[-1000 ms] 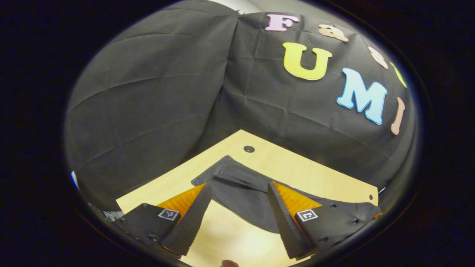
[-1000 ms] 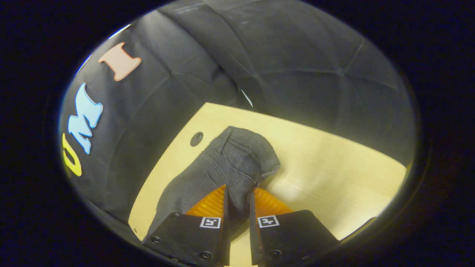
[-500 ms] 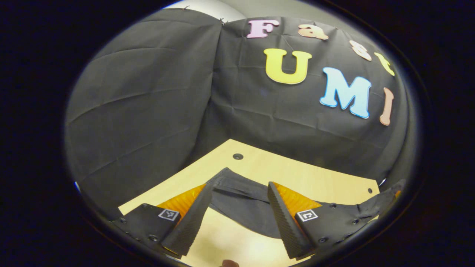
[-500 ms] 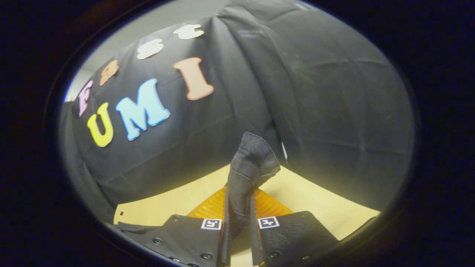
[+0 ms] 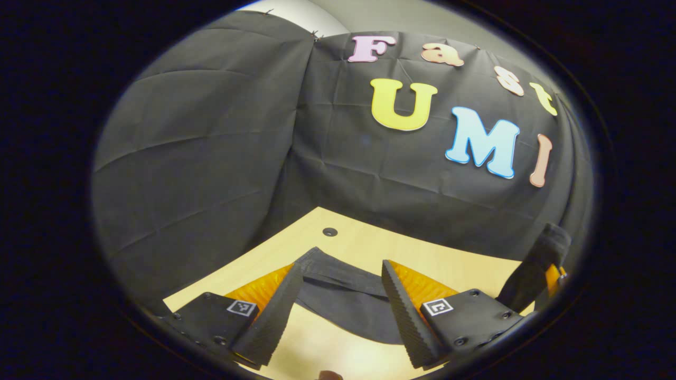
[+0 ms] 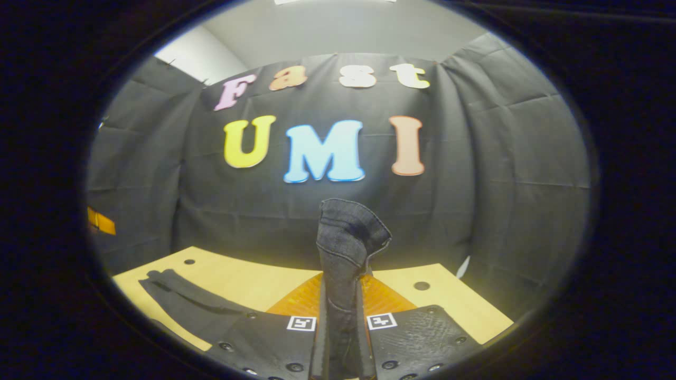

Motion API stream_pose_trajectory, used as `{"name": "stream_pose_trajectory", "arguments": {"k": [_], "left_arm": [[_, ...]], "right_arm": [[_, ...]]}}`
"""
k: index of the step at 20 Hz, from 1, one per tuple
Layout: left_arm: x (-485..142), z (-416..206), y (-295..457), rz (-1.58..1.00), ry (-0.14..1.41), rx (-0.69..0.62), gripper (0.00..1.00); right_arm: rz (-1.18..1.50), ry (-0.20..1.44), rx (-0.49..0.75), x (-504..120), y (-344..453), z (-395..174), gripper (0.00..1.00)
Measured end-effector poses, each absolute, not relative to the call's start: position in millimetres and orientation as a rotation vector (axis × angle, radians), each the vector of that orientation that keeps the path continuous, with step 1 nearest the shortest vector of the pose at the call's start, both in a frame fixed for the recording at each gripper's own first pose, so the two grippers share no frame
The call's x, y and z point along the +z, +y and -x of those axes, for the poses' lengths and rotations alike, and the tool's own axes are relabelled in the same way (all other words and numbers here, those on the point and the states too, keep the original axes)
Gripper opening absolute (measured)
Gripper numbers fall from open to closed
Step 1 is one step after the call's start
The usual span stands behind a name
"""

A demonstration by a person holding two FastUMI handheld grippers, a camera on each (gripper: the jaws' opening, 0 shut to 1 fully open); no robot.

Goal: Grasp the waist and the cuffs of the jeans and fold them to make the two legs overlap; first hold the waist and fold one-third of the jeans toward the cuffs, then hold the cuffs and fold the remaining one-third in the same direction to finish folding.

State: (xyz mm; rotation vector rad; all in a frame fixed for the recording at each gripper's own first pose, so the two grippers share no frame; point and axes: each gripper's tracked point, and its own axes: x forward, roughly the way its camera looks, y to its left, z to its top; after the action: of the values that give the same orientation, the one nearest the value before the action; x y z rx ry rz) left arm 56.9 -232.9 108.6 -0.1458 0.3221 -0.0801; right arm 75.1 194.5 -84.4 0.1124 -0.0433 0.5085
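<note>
Dark grey jeans lie across the light wooden table. Their cuff end lies flat between the fingers of my left gripper, which is open and holds nothing. My right gripper is shut on the waist end, and a bunch of denim stands up out of its jaws, lifted off the table. In the left gripper view that raised waist hangs at the far right. In the right gripper view the legs trail flat to the left.
Black cloth walls close the table in at the back and both sides. Small round holes sit in the tabletop near its far edge. Bare wood lies to the right of the lifted waist.
My right gripper has lifted the waist end off the table and swung round to face the back wall. The left gripper has stayed open over the cuff end, tilting up slightly.
</note>
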Motion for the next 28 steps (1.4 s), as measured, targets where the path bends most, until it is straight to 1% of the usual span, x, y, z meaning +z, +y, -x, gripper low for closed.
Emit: {"name": "stream_pose_trajectory", "arguments": {"k": [4,5,6,7,8,9,10,12,16,17,18,19,20,21,23,24,27,28], "left_arm": [[92.9,-44.0,-218.0,0.134,0.323,-0.069,0.98],[86.5,-39.2,-215.0,0.133,0.331,-0.065,0.98],[76.9,-33.7,-214.7,0.138,0.348,-0.063,0.98],[68.5,-29.4,-213.8,0.147,0.364,-0.062,1.0],[59.8,-28.1,-213.2,0.149,0.382,-0.058,0.99],[51.4,-27.6,-212.0,0.148,0.4,-0.052,0.98],[45.2,-29.5,-211.9,0.153,0.412,-0.05,0.99],[39.9,-31.1,-213.7,0.175,0.426,-0.053,0.99],[25.1,-41.9,-212.0,0.223,0.467,-0.051,0.98],[19.0,-45.9,-209.3,0.238,0.485,-0.05,0.99],[11.7,-50.1,-205.7,0.257,0.502,-0.046,0.99],[4.5,-56.4,-201.8,0.287,0.522,-0.043,0.99],[-2.6,-62.2,-196.7,0.319,0.542,-0.037,0.99],[-11.1,-69.3,-190.6,0.359,0.567,-0.028,0.99],[-39.1,-84.6,-173.1,0.451,0.615,0.002,0.99],[-52.6,-92.0,-160.9,0.507,0.639,0.012,0.99],[-96.4,-111.9,-134.1,0.687,0.708,0.041,0.99],[-105.9,-119.0,-126.3,0.732,0.72,0.047,0.99]], "right_arm": [[0.025,-0.009,0.674,-132.5,271.7,-53.8,0.15],[0.061,0.009,0.706,-148.1,286.9,-47.2,0.19],[0.094,0.026,0.735,-162.3,295.8,-41.0,0.2],[0.124,0.044,0.757,-175.2,302.2,-37.9,0.15],[0.153,0.066,0.777,-187.9,308.3,-34.3,0.2],[0.174,0.088,0.797,-202.4,316.3,-26.8,0.17],[0.185,0.106,0.815,-210.9,318.6,-22.7,0.22],[0.19,0.121,0.841,-217.5,323.2,-20.2,0.28],[0.165,0.153,0.893,-220.0,329.3,-10.8,0.52],[0.159,0.159,0.905,-217.8,329.2,-8.4,0.69],[0.154,0.159,0.911,-213.3,325.9,-5.1,0.71],[0.143,0.153,0.914,-203.9,321.3,-0.7,0.77],[0.125,0.142,0.91,-191.9,315.7,1.9,0.81],[0.101,0.126,0.894,-177.7,309.2,0.8,0.87],[0.039,0.094,0.857,-146.4,294.1,-2.2,0.89],[0.013,0.079,0.831,-132.1,282.9,-4.8,0.88],[-0.013,0.054,0.726,-109.6,246.4,-15.6,0.89],[-0.005,0.049,0.688,-105.2,233.2,-20.9,0.88]]}}
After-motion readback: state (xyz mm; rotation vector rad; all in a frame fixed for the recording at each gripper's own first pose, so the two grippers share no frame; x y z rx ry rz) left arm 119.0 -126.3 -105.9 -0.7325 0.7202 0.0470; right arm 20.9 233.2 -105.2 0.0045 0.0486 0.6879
